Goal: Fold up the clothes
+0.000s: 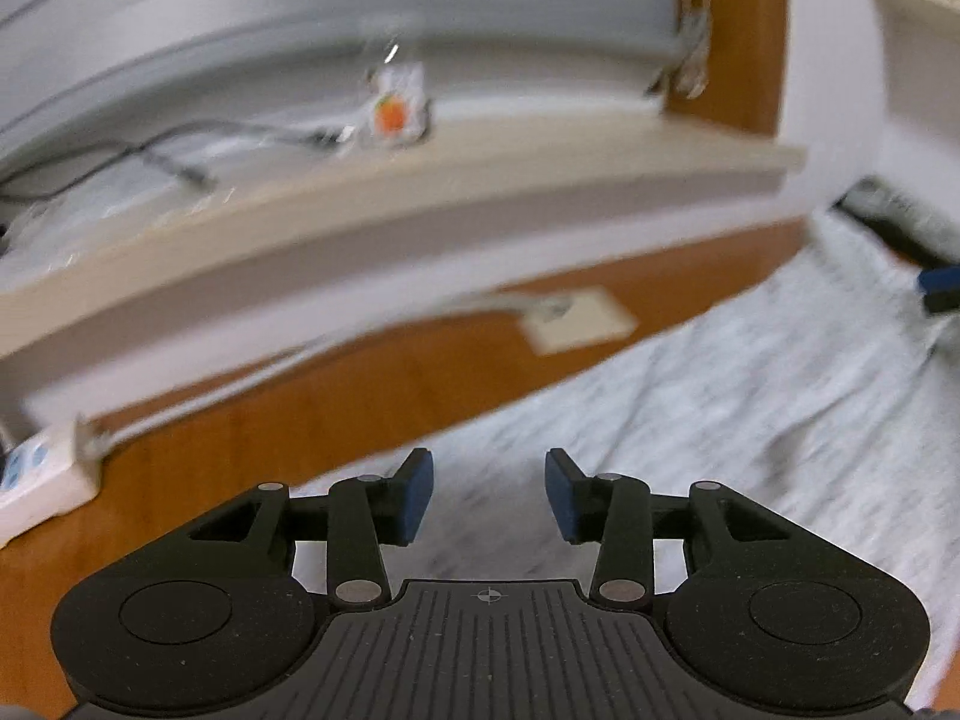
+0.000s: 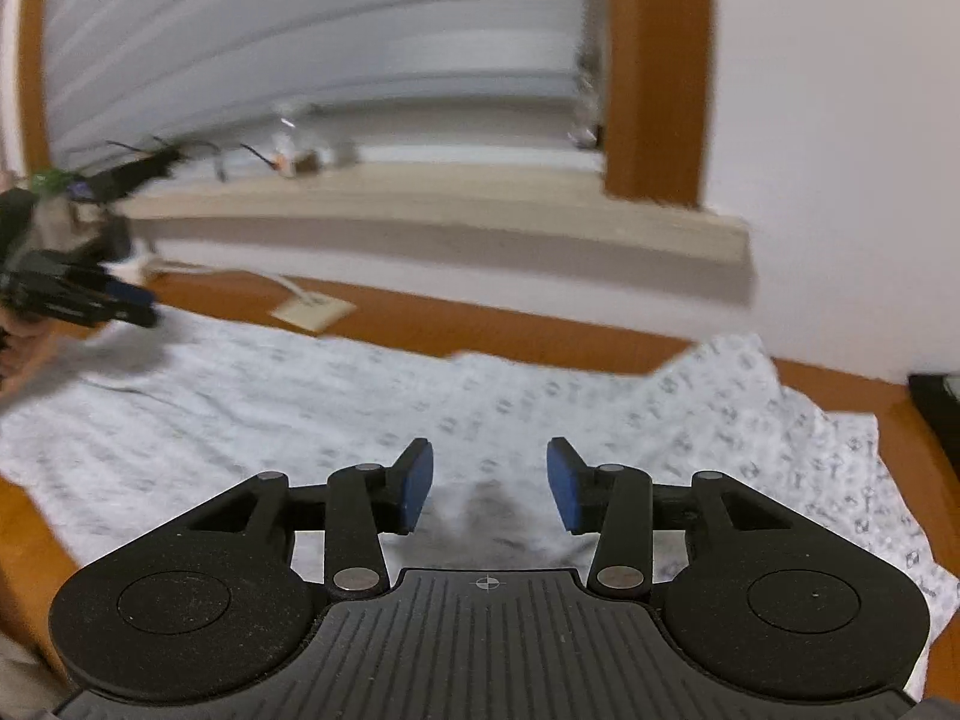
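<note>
Closest to my lens on both wrists is the black gripper body, with blue pads standing apart. On the left gripper [image 1: 489, 492] I see the jaws released, nothing between them, tilted down over the near edge of the garment [image 1: 750, 390], a white cloth with a small grey print. On the right gripper [image 2: 489, 483] the jaws are likewise released and empty, aimed down at the middle of that cloth [image 2: 360, 408], which lies spread on the orange-brown wooden tabletop [image 2: 540, 336], with a raised corner at its far right.

From the right wrist I see the left gripper [image 2: 129, 303] hovering at the cloth's left edge. Beyond the cloth a small beige square [image 1: 579, 321] lies on the wood. A pale window sill [image 1: 420, 204] runs behind, carrying cables and a small white packet with an orange mark [image 1: 399, 105]. A white power strip [image 1: 36, 474] sits at the far left.

Motion blur smears both views, so I cannot make out the print or the sill's small clutter.
</note>
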The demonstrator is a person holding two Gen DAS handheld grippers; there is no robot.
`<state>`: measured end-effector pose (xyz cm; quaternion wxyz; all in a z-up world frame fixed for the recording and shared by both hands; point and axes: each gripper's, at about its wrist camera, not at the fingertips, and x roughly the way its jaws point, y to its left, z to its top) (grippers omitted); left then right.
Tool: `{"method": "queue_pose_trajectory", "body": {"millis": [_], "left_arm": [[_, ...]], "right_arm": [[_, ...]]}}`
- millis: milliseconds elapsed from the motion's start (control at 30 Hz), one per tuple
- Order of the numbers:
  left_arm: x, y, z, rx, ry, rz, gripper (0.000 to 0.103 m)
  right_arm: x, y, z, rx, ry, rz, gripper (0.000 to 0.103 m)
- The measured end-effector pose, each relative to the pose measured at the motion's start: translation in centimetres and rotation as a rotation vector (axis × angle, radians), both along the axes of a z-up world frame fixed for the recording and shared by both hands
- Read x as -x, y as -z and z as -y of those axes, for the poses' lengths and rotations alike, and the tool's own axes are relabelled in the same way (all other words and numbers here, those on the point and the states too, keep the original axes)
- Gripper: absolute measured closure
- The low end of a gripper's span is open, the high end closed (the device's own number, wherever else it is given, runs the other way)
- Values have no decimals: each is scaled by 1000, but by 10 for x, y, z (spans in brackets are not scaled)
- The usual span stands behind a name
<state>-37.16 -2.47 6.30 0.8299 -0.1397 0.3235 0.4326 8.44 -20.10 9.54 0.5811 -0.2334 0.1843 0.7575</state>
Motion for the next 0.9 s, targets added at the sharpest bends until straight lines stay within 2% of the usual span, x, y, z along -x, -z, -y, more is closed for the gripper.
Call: {"method": "queue_pose_trajectory", "body": {"millis": [100, 133, 200, 333, 467, 633, 767, 900], "left_arm": [[4, 5, -2, 19, -28, 15, 56], [0, 1, -1, 11, -20, 29, 47], [-9, -7, 1, -4, -4, 58, 37], [-44, -20, -2, -27, 68, 101, 27], [-96, -18, -8, -41, 146, 137, 25], [-139, 3, -17, -14, 198, 170, 24], [-148, 23, -23, -3, 211, 175, 25], [-144, 26, -23, -16, 223, 213, 24]], "right_arm": [[-9, 17, -5, 72, 25, 6, 60], [-13, 18, -2, 74, 29, 0, 60], [-23, 15, 9, 62, 44, -15, 59], [-55, -2, 41, 6, 128, 8, 57], [-100, -2, 77, -1, 254, 43, 55], [-139, 15, 113, 38, 345, -28, 51], [-134, 28, 118, 62, 323, -65, 44], [-119, 40, 107, 102, 333, -27, 43]]}}
